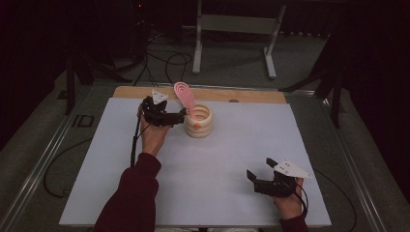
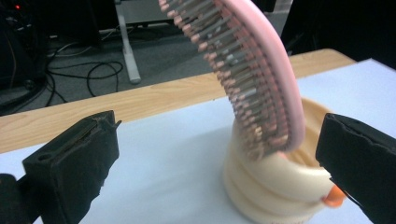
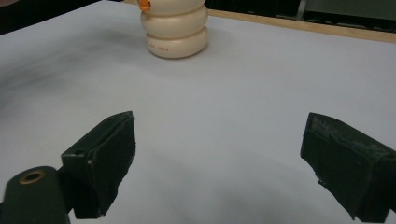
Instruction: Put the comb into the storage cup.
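Observation:
A pink hairbrush (image 1: 185, 96) stands handle-down in a cream ribbed cup (image 1: 198, 123) at the far middle of the table, its head leaning out above the rim. My left gripper (image 1: 183, 117) is right beside the cup's left side, open. In the left gripper view the hairbrush (image 2: 261, 79) rises from the cup (image 2: 275, 186) with its bristles facing left, and the left gripper (image 2: 215, 154) holds its jaws wide apart without touching it. My right gripper (image 1: 259, 168) hovers open at the near right, with nothing between its jaws. In the right gripper view the right gripper (image 3: 219, 154) points toward the distant cup (image 3: 176, 28).
A white sheet (image 1: 232, 154) covers the table, with a strip of bare wood (image 1: 251, 95) along the far edge. Beyond it on the floor stand a grey metal frame (image 1: 237, 29) and loose cables (image 1: 164, 60). Dark stand legs flank both sides.

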Demonstrator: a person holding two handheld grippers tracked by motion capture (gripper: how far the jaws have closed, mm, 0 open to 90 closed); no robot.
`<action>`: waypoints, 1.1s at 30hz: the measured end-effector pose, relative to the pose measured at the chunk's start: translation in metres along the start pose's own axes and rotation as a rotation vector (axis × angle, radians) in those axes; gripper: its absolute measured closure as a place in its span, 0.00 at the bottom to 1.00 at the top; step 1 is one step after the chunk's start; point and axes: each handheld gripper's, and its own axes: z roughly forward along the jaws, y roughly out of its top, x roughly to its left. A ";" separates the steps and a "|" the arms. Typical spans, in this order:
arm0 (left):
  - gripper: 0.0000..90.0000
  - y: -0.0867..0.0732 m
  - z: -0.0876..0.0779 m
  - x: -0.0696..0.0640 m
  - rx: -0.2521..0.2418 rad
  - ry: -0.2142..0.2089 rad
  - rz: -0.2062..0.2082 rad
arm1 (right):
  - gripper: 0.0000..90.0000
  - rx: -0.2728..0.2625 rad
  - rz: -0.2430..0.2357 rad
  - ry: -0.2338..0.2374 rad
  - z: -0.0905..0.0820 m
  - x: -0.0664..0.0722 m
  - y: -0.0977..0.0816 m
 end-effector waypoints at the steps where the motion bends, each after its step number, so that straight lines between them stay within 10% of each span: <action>1: 0.00 -0.001 -0.002 0.000 -0.001 0.003 0.008 | 0.12 0.000 0.000 0.000 0.000 0.000 0.000; 33: 0.00 -0.073 -0.074 0.013 0.020 -0.043 0.083 | 0.12 -0.010 -0.008 0.011 0.002 0.005 0.002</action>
